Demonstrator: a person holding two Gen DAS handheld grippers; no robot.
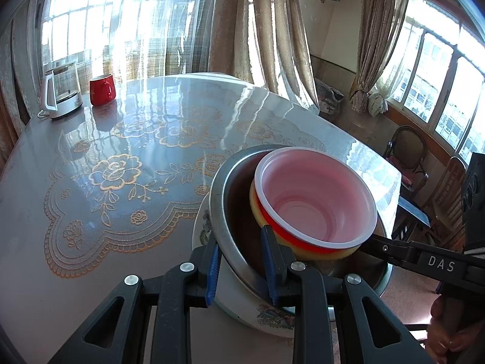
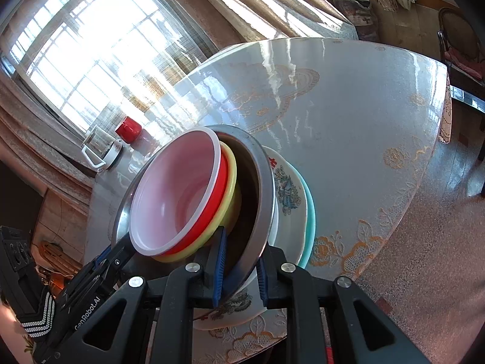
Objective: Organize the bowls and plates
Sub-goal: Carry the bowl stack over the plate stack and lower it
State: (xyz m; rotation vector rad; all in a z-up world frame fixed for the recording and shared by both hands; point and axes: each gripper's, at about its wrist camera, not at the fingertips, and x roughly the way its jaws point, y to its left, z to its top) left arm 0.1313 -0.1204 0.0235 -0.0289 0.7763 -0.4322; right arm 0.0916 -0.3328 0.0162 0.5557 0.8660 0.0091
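— What is being shown at the table's near edge?

— A nested stack is being held from two sides: a red bowl point(image 1: 315, 200) with a white rim is seated in a yellow bowl point(image 1: 257, 209), both inside a steel bowl point(image 1: 224, 191), all resting on a floral plate point(image 1: 242, 300) at the corner of the table point(image 1: 121, 151); a teal plate point(image 2: 309, 221) is being glimpsed beneath in the right wrist view.

— And the grippers?

— The steel bowl's near rim is being pinched by the left gripper point(image 1: 242, 270), one finger outside, one inside; the rim at the other side is being clamped, with the floral plate apparently, by the right gripper point(image 2: 241, 268); both are clenched.

— What is the coming move judged to turn on?

— The stack lies between the two grips, tilted in the right view; it is judged that level, matched carrying is being called for.

— Elsewhere?

— A red mug point(image 1: 102, 89) and kettle point(image 1: 62, 94) are being left far back.
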